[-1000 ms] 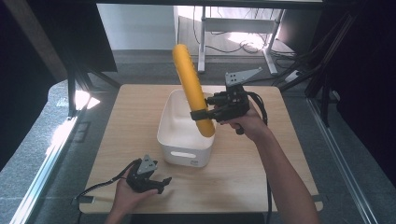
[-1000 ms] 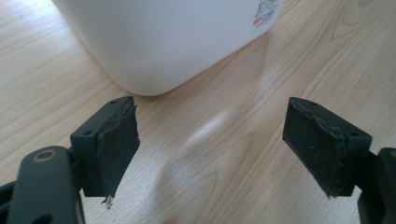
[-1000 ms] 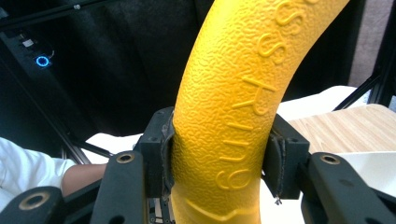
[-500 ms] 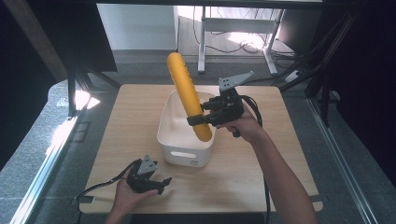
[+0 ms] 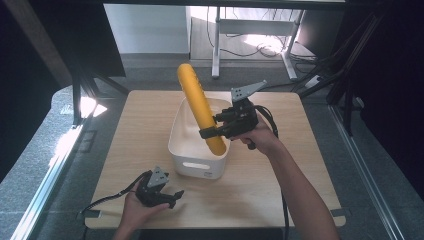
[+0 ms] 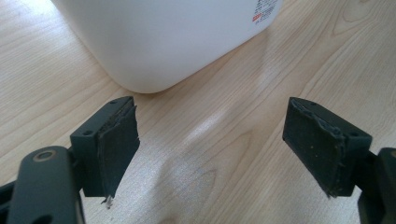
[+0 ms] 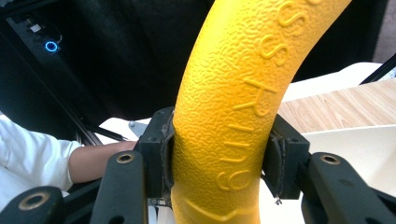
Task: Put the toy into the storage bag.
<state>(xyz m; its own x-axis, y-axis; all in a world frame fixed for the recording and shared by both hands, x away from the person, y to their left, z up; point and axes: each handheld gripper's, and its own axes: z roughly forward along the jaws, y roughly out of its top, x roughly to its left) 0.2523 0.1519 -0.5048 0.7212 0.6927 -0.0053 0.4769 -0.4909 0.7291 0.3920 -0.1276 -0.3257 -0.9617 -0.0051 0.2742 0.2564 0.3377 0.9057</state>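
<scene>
A long yellow foam roller [image 5: 197, 107] stands tilted, its top leaning to the far left and its lower end down inside the white bin [image 5: 187, 150]. My right gripper [image 5: 212, 129] is shut on the roller near its lower end; its textured surface with raised letters [image 7: 233, 107] is squeezed between both pads. At the table's front left my left gripper [image 5: 172, 196] rests low in the person's hand, jaws open and nothing between them. Its pads [image 6: 116, 140] point at the bin's near corner [image 6: 159, 42].
The bin sits mid-table on the light wooden table [image 5: 270, 195]. Bare wood lies right of the bin and along the front edge. A desk frame and cables [image 5: 250, 30] stand beyond the far edge. Dark posts flank both sides.
The right gripper has carried the roller lower into the bin, and the roller's top has leaned further to the left. The left gripper has stayed put.
</scene>
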